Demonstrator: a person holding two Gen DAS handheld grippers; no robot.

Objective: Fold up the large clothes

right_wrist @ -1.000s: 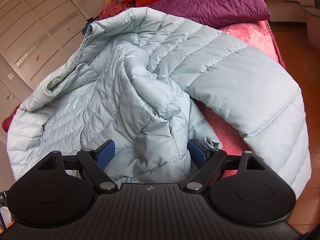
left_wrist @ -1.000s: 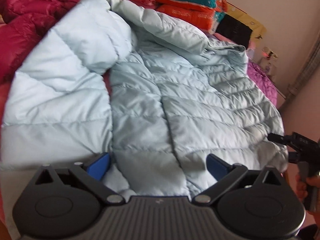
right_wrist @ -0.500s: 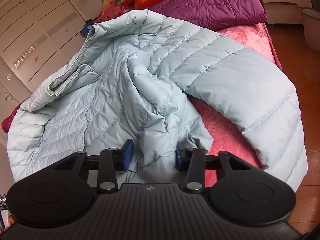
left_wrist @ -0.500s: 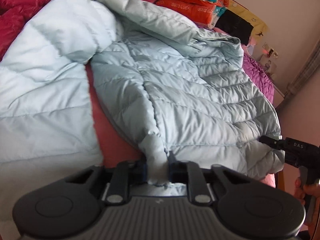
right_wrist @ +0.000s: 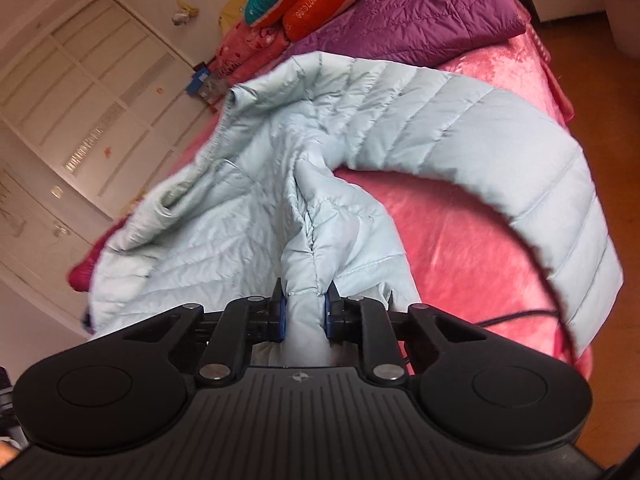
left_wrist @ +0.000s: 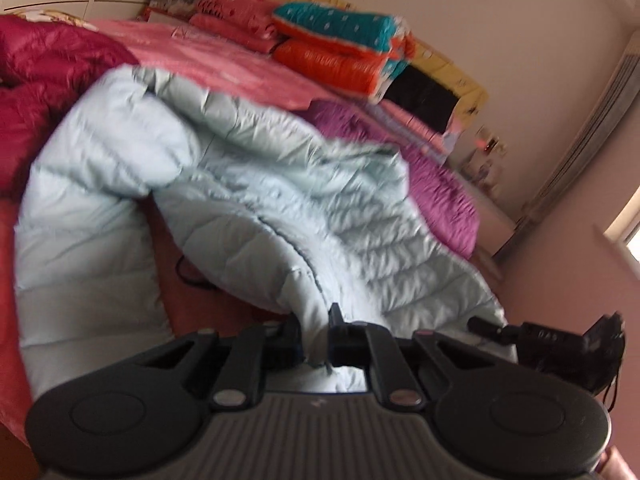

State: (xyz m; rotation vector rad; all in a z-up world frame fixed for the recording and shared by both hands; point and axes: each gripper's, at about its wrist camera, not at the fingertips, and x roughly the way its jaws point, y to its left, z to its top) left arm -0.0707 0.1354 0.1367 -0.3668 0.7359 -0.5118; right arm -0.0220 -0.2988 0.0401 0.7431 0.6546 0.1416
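Pale blue quilted down jacket (left_wrist: 248, 184) lies sprawled on the bed (right_wrist: 460, 240), over a pink bedspread, with its near hem raised off the cover at two points. Left gripper (left_wrist: 314, 338) is clenched on a fold of the hem beside the zipper line; fabric fills the narrow gap between the fingers, and the pads themselves are mostly hidden by it. Right gripper (right_wrist: 305, 314) pinches a thick bunched ridge of the same jacket, blue pads pressed on both sides, jaws closing on it.

In the left wrist view one sleeve (left_wrist: 84, 248) hangs down at left, its cuff end cut off behind the gripper body. In the right wrist view the other sleeve (right_wrist: 532, 176) arcs over the bedspread toward the bed's edge, its end hidden low right. The collar area is crumpled; whether there is a hood I cannot tell.

The left view is motion-blurred, so stitching and edges are soft. The right gripper's dark housing (left_wrist: 560, 340) shows at that view's right edge, partly cropped; its fingertips are not visible there.

Around: dark red jacket (left_wrist: 44, 80) at far left, partly cut off; purple quilted jacket (right_wrist: 420, 20) past the blue one; folded orange and teal bedding (left_wrist: 344, 44) stacked at the bed's head. A thin dark cable (right_wrist: 516, 316) lies on the bedspread, one end hidden behind the gripper. White wardrobe doors (right_wrist: 72, 120) behind.
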